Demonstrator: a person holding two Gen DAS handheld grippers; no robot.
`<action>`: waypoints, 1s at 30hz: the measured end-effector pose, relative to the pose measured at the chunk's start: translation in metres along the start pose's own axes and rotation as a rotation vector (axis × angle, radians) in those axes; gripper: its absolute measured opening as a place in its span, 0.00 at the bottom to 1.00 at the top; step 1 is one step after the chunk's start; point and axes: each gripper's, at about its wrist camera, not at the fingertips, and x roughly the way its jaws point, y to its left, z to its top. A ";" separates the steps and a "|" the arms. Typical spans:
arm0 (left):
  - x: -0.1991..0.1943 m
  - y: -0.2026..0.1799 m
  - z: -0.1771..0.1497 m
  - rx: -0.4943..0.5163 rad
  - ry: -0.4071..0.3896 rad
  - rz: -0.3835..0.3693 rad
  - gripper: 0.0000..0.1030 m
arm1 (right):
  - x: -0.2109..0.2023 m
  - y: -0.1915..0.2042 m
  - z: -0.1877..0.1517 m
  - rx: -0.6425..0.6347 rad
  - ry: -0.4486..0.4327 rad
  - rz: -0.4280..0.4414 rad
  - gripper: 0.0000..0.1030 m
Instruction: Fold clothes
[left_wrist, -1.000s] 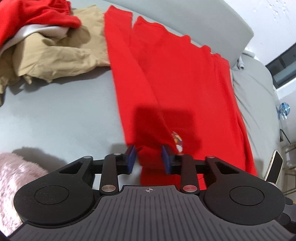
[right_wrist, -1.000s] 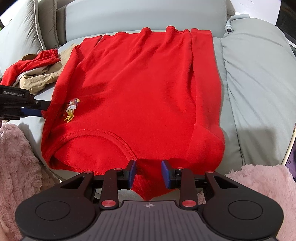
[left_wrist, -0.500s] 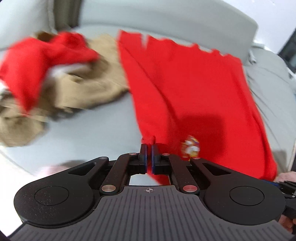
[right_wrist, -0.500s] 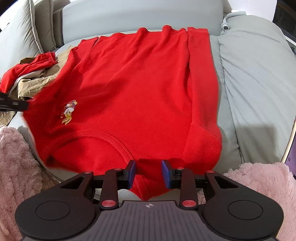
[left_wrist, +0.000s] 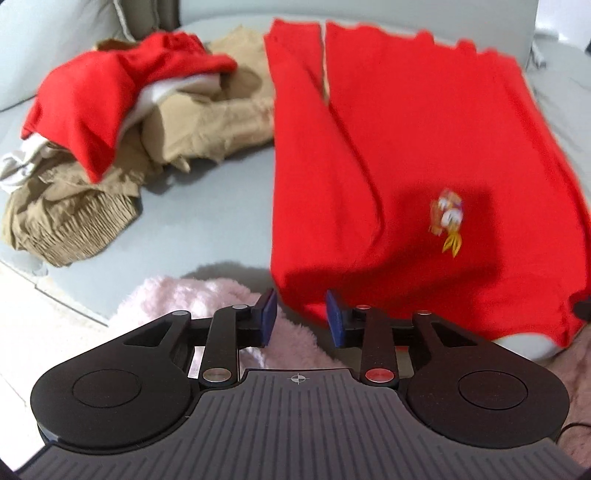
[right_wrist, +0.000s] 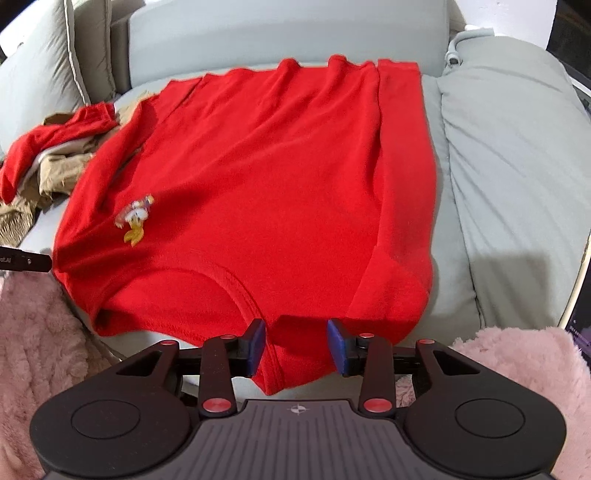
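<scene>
Red shirt (right_wrist: 258, 192): spread flat on the grey sofa (right_wrist: 498, 184), duck emblem (right_wrist: 136, 218) on chest, sleeves folded inward.
Left hand-held gripper (left_wrist: 301, 317): jaws just opened, released, nothing between them.
Right hand-held gripper (right_wrist: 295, 345): jaws just widened; collar hem between them, pads not pressing.
Clothes pile (left_wrist: 110, 122): beside shirt.

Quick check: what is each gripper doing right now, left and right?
Left gripper: jaws just opened, holding nothing; red shirt edge lies past the pads.
Right gripper: jaws just opened wider; shirt collar hangs loose between them.

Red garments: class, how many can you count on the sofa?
2: the red shirt spread flat mid-sofa, and a crumpled red garment atop the tan pile at its left. More may be buried there.
</scene>
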 end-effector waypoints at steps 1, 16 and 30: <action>-0.004 0.002 0.001 -0.013 -0.017 -0.007 0.35 | -0.001 0.003 0.002 -0.012 -0.007 0.006 0.36; 0.006 0.017 0.069 -0.029 -0.111 -0.056 0.37 | 0.017 0.041 0.051 -0.139 -0.023 0.069 0.36; 0.129 0.044 0.246 -0.279 -0.130 0.009 0.65 | 0.046 0.051 0.071 -0.104 0.018 0.163 0.37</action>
